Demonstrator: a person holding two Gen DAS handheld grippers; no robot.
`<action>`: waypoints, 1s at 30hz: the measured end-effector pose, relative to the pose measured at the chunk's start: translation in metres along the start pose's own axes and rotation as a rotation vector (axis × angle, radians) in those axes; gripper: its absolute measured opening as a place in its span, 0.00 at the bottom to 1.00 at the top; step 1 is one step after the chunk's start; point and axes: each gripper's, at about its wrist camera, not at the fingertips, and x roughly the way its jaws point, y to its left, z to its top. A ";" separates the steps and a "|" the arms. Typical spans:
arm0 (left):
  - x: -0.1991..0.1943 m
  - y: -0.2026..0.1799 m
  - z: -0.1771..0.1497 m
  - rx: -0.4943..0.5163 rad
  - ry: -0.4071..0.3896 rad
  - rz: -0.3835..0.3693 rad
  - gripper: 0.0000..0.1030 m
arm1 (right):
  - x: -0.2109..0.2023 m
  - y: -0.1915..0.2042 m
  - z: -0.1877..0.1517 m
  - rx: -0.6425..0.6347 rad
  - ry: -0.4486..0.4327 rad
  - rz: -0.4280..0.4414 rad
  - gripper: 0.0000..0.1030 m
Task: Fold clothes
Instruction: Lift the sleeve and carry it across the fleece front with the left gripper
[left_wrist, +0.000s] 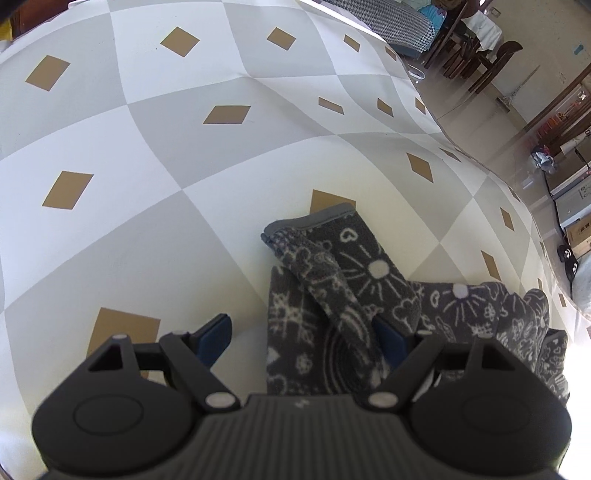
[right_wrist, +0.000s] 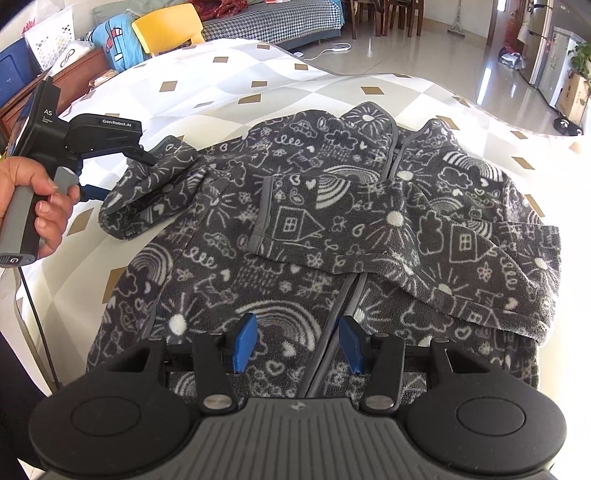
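A dark grey fleece jacket (right_wrist: 295, 229) with white doodle print lies front-up on the table, zip down the middle. Its right sleeve (right_wrist: 388, 229) is folded across the chest. Its left sleeve (right_wrist: 147, 192) sticks out to the left and also shows in the left wrist view (left_wrist: 332, 280). My left gripper (left_wrist: 306, 332) is open, its fingers either side of that sleeve; it shows from outside in the right wrist view (right_wrist: 110, 147). My right gripper (right_wrist: 299, 343) is open and empty, just above the jacket's lower front by the zip.
The table wears a white and grey checked cloth (left_wrist: 184, 129) with tan diamonds. Its far edge (left_wrist: 461, 147) drops to a shiny floor. A yellow chair (right_wrist: 166, 26), a sofa (right_wrist: 277, 18) and boxes (right_wrist: 572, 92) stand beyond the table.
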 end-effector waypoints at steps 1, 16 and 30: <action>0.000 -0.001 0.002 -0.008 -0.004 -0.007 0.80 | 0.002 0.000 0.000 -0.002 0.004 -0.004 0.46; 0.019 -0.029 0.010 0.045 0.005 0.011 0.67 | 0.023 -0.002 0.033 -0.022 -0.022 -0.040 0.46; -0.018 -0.052 0.012 0.109 -0.107 -0.092 0.16 | 0.046 0.002 0.037 -0.032 0.020 -0.051 0.46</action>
